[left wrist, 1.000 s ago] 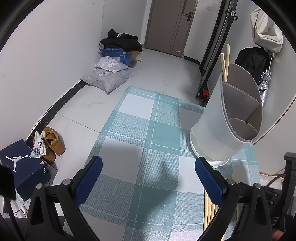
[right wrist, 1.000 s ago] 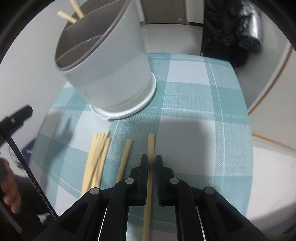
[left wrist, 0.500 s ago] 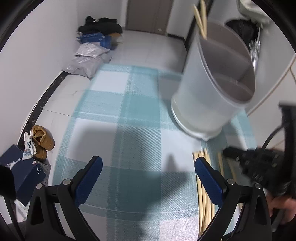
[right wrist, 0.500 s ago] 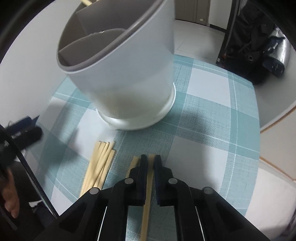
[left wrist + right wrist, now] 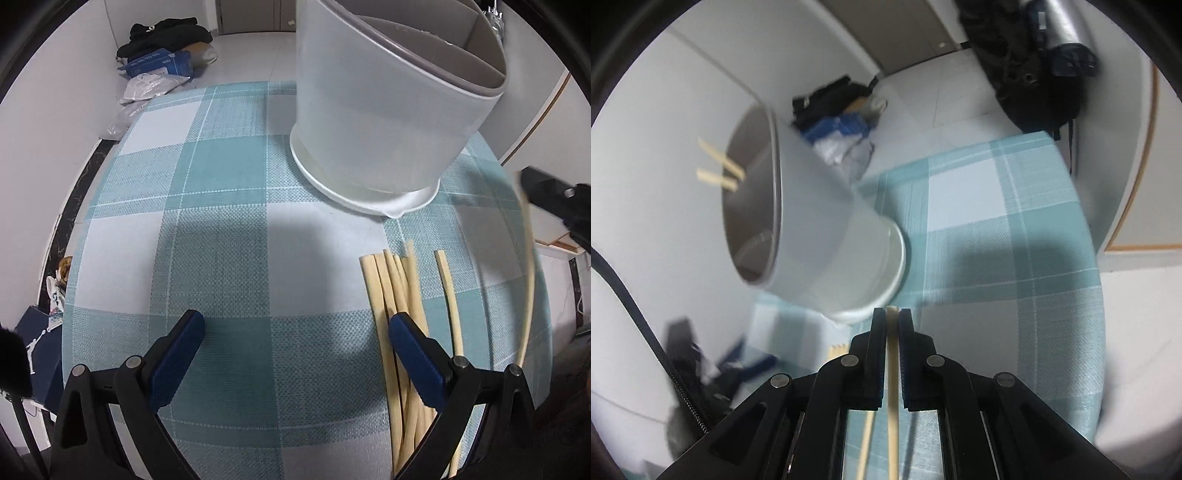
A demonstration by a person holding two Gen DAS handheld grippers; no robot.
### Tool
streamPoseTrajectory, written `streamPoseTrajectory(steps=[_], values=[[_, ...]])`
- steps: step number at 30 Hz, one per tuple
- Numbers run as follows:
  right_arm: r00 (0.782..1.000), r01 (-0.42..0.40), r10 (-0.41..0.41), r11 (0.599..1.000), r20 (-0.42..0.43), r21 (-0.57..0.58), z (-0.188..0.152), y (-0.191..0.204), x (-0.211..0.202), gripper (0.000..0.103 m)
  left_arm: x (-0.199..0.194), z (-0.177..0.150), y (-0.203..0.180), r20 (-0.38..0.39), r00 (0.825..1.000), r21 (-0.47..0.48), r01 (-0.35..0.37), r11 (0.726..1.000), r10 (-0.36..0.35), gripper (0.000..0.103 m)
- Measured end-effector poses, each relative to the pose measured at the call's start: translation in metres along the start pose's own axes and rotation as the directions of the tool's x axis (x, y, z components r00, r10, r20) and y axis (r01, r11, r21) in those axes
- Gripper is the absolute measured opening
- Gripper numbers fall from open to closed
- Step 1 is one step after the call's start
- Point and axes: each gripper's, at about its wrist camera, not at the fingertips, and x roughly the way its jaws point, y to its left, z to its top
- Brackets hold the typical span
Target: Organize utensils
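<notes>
A white utensil holder with grey dividers stands on the teal checked tablecloth; it also shows in the right wrist view with two chopsticks in it. A bundle of wooden chopsticks lies in front of it, one more beside. My left gripper is open and empty, its right finger over the bundle. My right gripper is shut on a single chopstick lifted off the table; it shows at the right of the left wrist view.
Bags and dark clothes lie on the floor beyond the table. A shoebox and shoes sit on the floor at left. A black bag hangs at the far right.
My right gripper has lifted its chopstick off the table and tilted. My left gripper has swung toward the holder and over the bundle.
</notes>
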Motion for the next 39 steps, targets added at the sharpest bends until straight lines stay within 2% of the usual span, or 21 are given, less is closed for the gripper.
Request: streamPoseTrajectory(steps=[6, 14, 17, 19, 24, 25, 27, 35, 39], values=[[0.997, -0.06, 0.058, 0.997, 0.059, 0.048, -0.001, -0.003, -0.022, 0.006, 0.001, 0.003, 0.002, -0.004, 1.0, -0.02, -0.007, 1.0, 0.007, 0.099], [0.991, -0.087, 0.078, 0.993, 0.108, 0.076, -0.007, -0.005, -0.041, 0.006, 0.007, 0.006, -0.009, 0.005, 0.999, -0.002, -0.054, 0.999, 0.054, 0.094], [0.99, -0.08, 0.071, 0.995, 0.122, 0.063, -0.007, -0.003, -0.046, 0.005, 0.006, 0.009, -0.011, 0.013, 0.999, -0.006, -0.052, 0.999, 0.052, 0.083], [0.989, -0.075, 0.067, 0.996, 0.129, 0.055, -0.007, -0.001, -0.047, 0.005, 0.005, 0.011, -0.013, 0.02, 0.998, -0.011, -0.054, 0.998, 0.054, 0.071], [0.989, -0.066, 0.058, 0.996, 0.136, 0.054, -0.007, -0.002, -0.048, 0.005, 0.002, 0.014, -0.014, 0.036, 0.998, -0.03, -0.046, 0.998, 0.047, 0.023], [0.989, -0.067, 0.058, 0.996, 0.137, 0.056, -0.007, -0.002, -0.048, 0.005, 0.002, 0.015, -0.013, 0.033, 0.999, -0.03, -0.04, 0.999, 0.041, 0.015], [0.989, -0.065, 0.057, 0.996, 0.139, 0.055, -0.007, -0.002, -0.048, 0.004, 0.003, 0.016, -0.012, 0.03, 0.999, -0.044, -0.028, 0.999, 0.03, 0.007], [0.989, -0.045, 0.042, 0.999, 0.141, 0.021, -0.009, 0.005, -0.046, 0.002, 0.003, 0.021, 0.002, 0.038, 0.999, -0.115, -0.016, 0.993, 0.02, 0.004], [0.991, -0.034, 0.032, 0.999, 0.133, 0.013, -0.009, 0.005, -0.043, 0.002, -0.003, 0.026, 0.014, 0.065, 0.998, -0.163, 0.007, 0.987, 0.003, 0.004]])
